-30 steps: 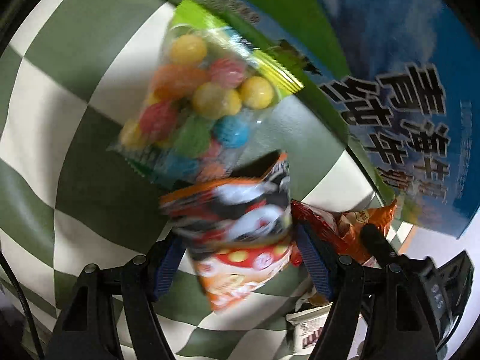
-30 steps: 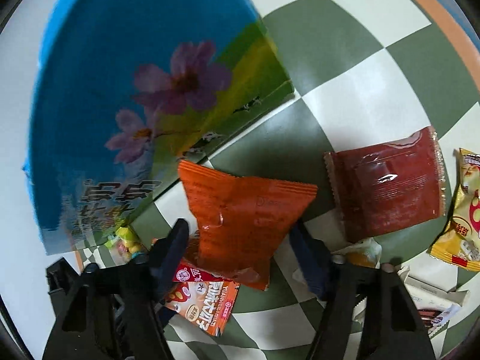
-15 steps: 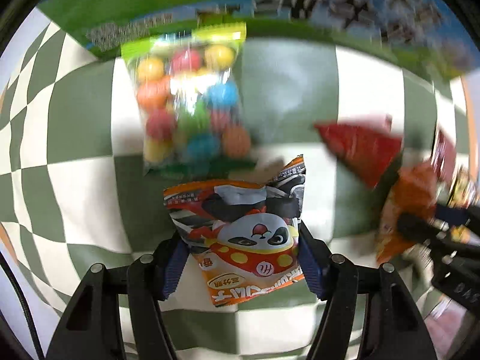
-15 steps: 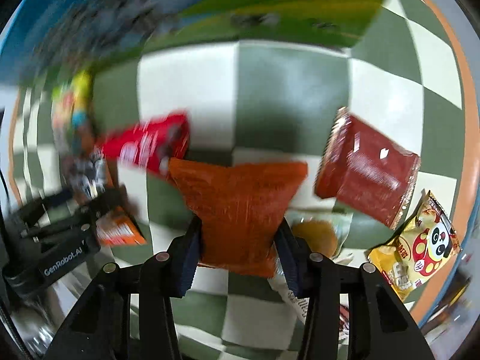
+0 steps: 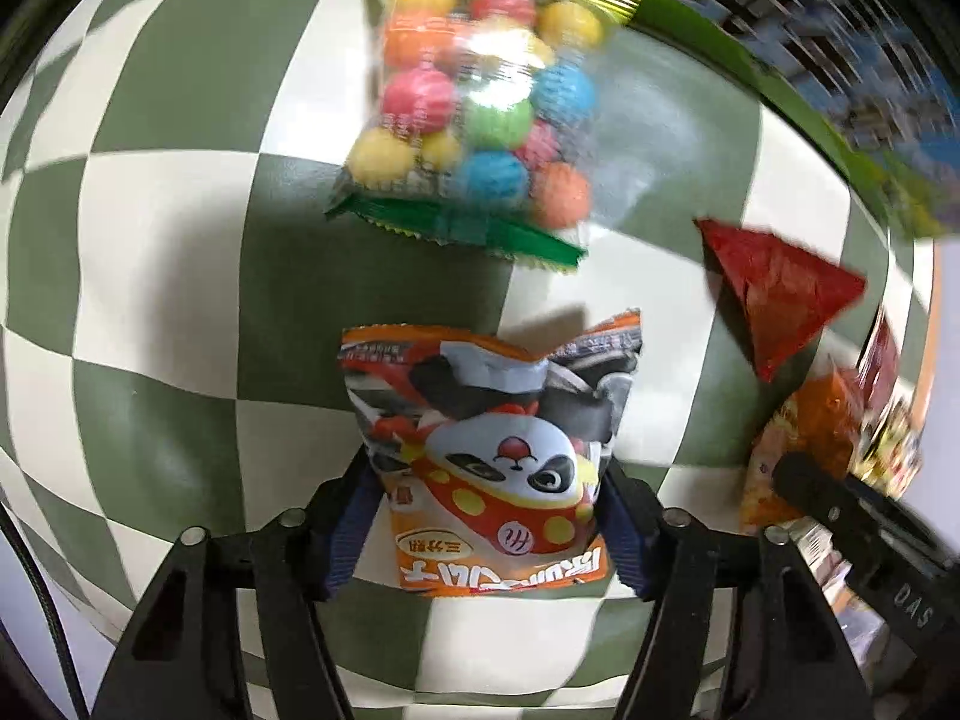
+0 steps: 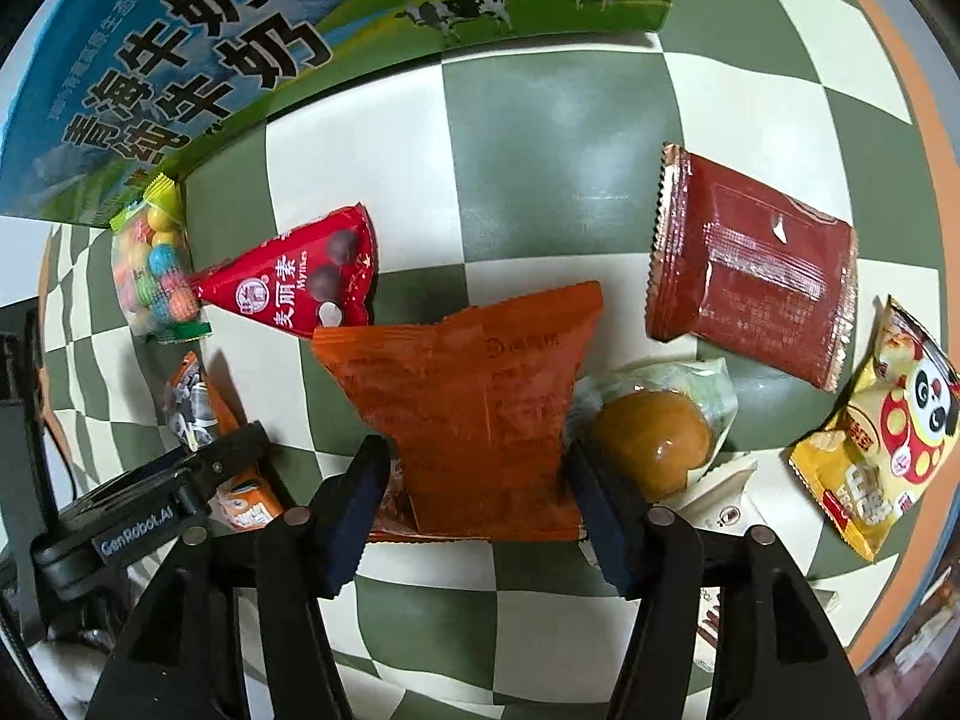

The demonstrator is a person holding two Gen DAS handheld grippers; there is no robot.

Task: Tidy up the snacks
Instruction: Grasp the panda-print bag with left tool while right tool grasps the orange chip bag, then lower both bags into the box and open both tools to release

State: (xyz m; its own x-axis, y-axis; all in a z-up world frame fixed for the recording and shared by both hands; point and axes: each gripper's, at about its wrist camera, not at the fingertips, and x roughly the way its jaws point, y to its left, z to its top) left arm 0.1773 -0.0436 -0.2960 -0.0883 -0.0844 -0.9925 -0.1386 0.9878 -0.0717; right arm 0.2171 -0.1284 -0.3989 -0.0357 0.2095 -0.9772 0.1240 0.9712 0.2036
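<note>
Green-and-white checkered tablecloth (image 6: 540,138), orange border (image 6: 900,60) at its edge

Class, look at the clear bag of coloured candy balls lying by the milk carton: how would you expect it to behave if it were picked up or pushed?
The bag of candy balls would probably sag and shift when lifted, since loose round balls fill soft clear film. The glossy film looks slippery, so the crimped green end is likely the safer hold. Pushed, it would likely slide, not roll.

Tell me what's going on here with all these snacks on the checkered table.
A person is sorting snacks with two handheld grippers. The left gripper is closing on an orange panda snack bag; the right gripper holds a plain orange packet, its jaws easing open. On the checkered table lie a bag of coloured candy balls, a red chocolate pouch, a dark red packet and a milk carton box.
</note>
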